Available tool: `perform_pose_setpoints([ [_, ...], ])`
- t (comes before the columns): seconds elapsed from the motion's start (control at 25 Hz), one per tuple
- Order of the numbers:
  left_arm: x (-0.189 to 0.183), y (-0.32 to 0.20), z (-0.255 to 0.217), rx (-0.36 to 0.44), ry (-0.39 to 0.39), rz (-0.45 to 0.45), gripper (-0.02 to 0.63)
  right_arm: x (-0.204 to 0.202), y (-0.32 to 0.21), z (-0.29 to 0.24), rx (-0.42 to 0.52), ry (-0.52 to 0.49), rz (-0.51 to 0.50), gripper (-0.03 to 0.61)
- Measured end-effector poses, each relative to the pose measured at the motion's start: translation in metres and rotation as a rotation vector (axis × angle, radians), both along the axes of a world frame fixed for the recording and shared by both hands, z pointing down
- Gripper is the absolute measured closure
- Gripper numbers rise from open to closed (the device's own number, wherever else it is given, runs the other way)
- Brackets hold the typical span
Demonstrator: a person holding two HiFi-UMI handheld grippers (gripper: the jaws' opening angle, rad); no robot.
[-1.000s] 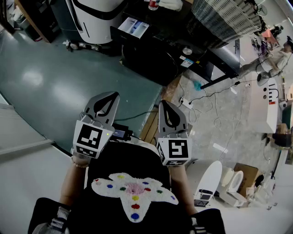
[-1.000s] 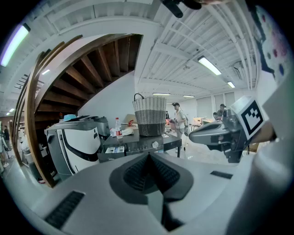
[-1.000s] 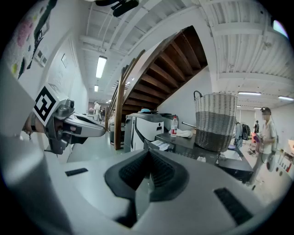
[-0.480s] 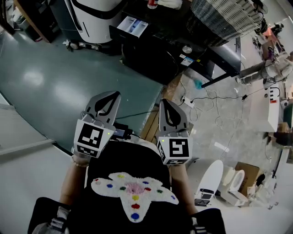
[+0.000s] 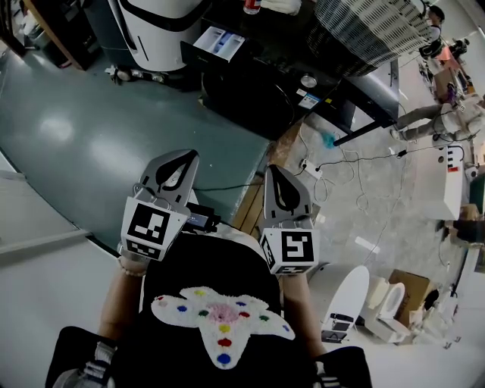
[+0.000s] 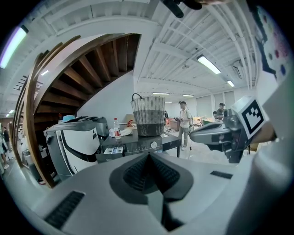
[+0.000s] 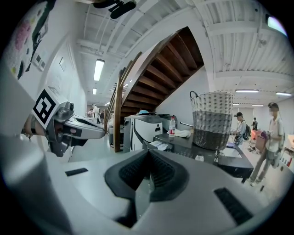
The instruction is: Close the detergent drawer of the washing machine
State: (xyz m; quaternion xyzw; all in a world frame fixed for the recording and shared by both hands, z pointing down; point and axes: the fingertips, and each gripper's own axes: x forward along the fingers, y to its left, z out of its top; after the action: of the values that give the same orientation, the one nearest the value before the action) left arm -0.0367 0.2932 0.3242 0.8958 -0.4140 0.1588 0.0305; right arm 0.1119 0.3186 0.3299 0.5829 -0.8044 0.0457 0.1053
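Note:
The black washing machine (image 5: 273, 83) stands well ahead of me, its knob (image 5: 309, 82) on the front panel. Its detergent drawer (image 5: 220, 43) sticks out, showing a white and blue inside. The left gripper view also shows the drawer (image 6: 112, 150), and in the right gripper view the drawer (image 7: 158, 145) sits far beyond the jaws. My left gripper (image 5: 180, 161) and right gripper (image 5: 277, 173) hang side by side close to my body, both shut on nothing, far short of the machine.
A wicker basket (image 5: 371, 26) and a bottle (image 5: 251, 7) stand on the machine. Left of it is a white and black appliance (image 5: 159, 30). Cables (image 5: 341, 163) and a power strip (image 5: 309, 168) lie on the floor right of the green floor area (image 5: 91, 144). People (image 7: 271, 137) stand behind.
Both grippers have stayed where they were, jaws shut. Only a person at the far right of the head view has shifted.

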Motion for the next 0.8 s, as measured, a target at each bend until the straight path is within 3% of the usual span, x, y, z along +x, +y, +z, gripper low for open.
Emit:
perform_pose_setpoints([
  [0.8,-0.002,-0.038,0.003,-0.008,-0.001,0.019,0.601,-0.004,-0.035,0.004,-0.015,-0.011,0.023,0.574],
])
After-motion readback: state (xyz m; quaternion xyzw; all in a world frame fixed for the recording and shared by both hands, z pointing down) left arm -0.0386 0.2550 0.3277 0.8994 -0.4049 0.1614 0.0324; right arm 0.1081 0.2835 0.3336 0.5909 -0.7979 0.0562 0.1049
